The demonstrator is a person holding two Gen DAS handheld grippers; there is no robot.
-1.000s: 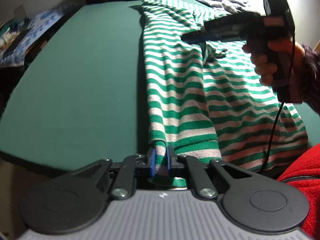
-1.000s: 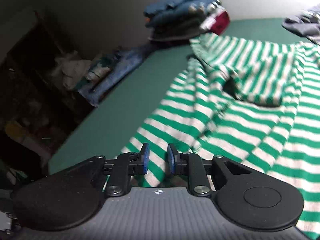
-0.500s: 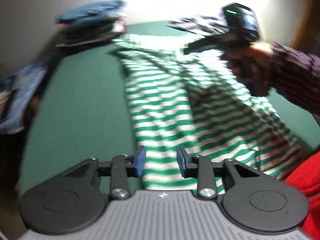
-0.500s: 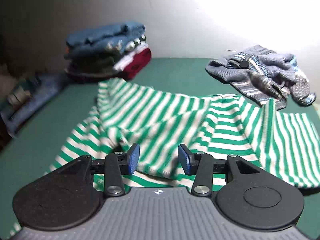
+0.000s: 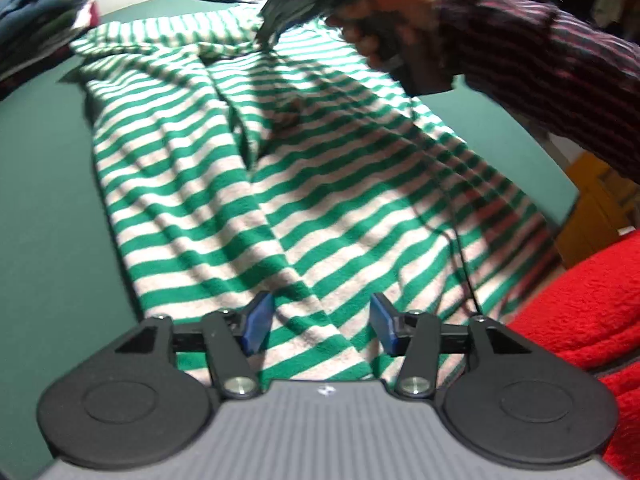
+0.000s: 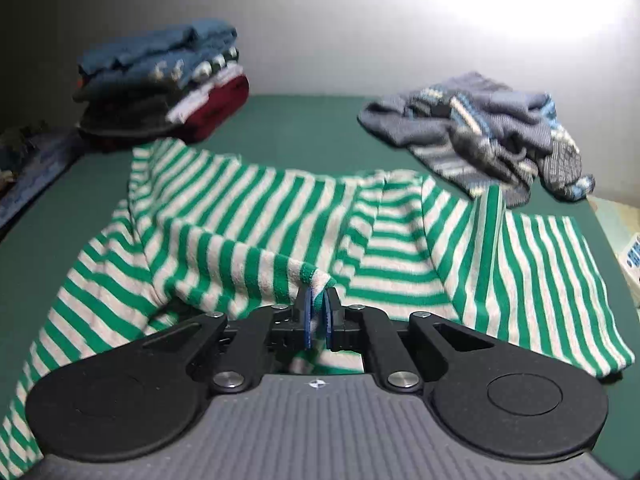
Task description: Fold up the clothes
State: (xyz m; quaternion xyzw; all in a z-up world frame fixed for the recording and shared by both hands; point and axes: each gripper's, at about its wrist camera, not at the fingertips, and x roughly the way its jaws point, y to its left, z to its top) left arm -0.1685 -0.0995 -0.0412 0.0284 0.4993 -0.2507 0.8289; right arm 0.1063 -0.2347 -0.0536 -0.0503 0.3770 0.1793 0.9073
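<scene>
Two grippers (image 6: 318, 312) (image 5: 320, 326), striped shirt (image 6: 248, 216) hem pinched

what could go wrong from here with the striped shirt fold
The right gripper is closing on only a thin bit of the striped shirt's sleeve cuff, so a pull could slip it free. The left gripper is opening with nothing pinched, leaving the hem unanchored; the shirt might drag across the green table instead of folding. Bunched creases down the middle could get locked into the fold.
</scene>
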